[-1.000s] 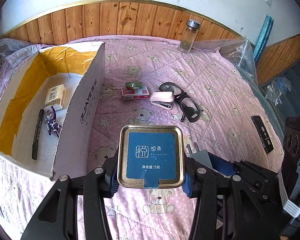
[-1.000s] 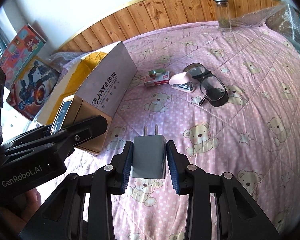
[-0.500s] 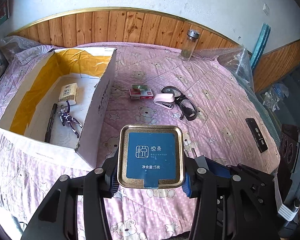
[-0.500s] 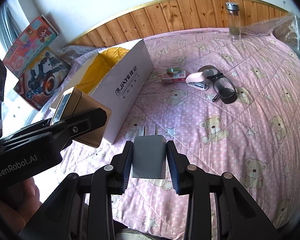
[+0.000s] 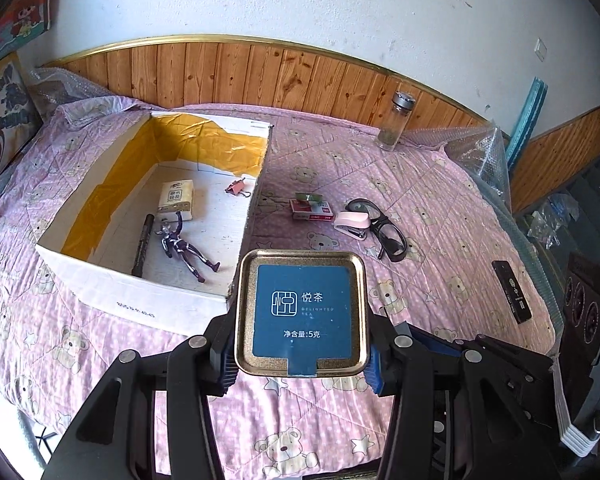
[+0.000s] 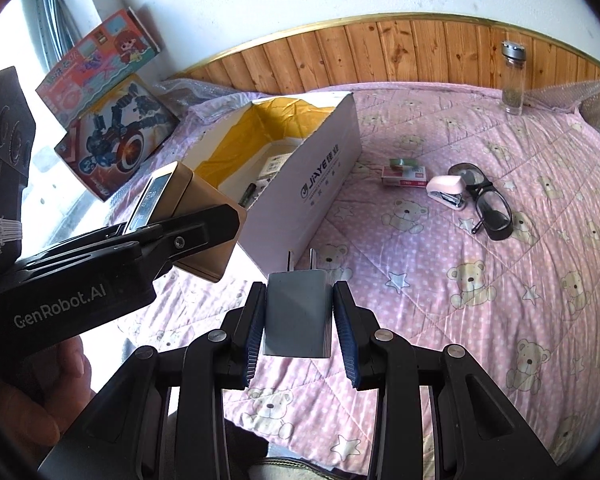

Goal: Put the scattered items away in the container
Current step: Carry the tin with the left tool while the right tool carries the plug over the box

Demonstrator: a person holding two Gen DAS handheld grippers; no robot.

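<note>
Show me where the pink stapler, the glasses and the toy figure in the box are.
pink stapler [image 5: 353, 222], left wrist view, on its pink top cover.
glasses [image 6: 496, 213], right wrist view, on the nearer lens.
toy figure [image 5: 180, 246], left wrist view, on its torso, inside the box.

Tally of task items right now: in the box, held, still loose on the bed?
In the cardboard box: 4 (tissue pack, binder clip, marker, figurine)
Held: 2 (tea tin, charger)
Loose: 5 (tape roll, staples box, stapler, glasses, black remote)
Total: 11
</note>
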